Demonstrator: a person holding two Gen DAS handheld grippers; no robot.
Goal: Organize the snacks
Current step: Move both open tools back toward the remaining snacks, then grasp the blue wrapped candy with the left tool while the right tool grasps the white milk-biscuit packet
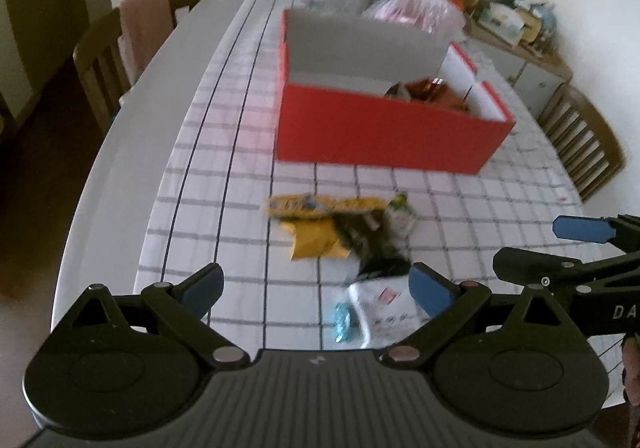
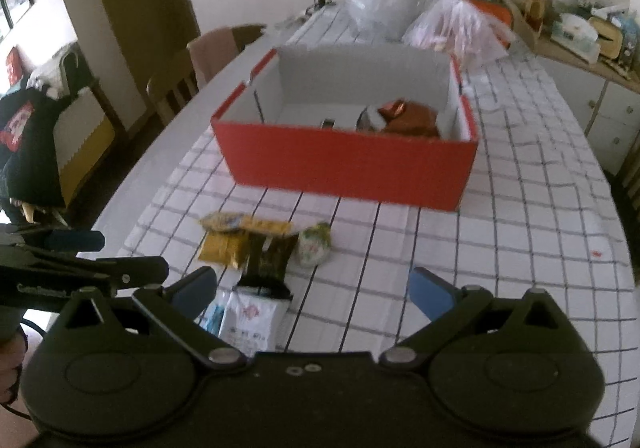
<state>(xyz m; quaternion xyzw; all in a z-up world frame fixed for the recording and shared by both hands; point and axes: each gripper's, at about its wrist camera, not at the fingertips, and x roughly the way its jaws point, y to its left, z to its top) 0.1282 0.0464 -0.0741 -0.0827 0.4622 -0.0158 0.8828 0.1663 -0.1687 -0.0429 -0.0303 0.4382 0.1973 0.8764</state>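
Both my left claw [image 1: 316,288] and right claw [image 2: 312,290] are gaping wide, empty; I'm judging the white packet [image 1: 380,308] needs straddling squarely before the red box [image 1: 384,135]

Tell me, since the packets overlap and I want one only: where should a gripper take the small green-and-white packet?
Judging from both views, grip the green-and-white packet across its short width, coming from its free side, away from the dark packet, where bare tablecloth gives finger room.
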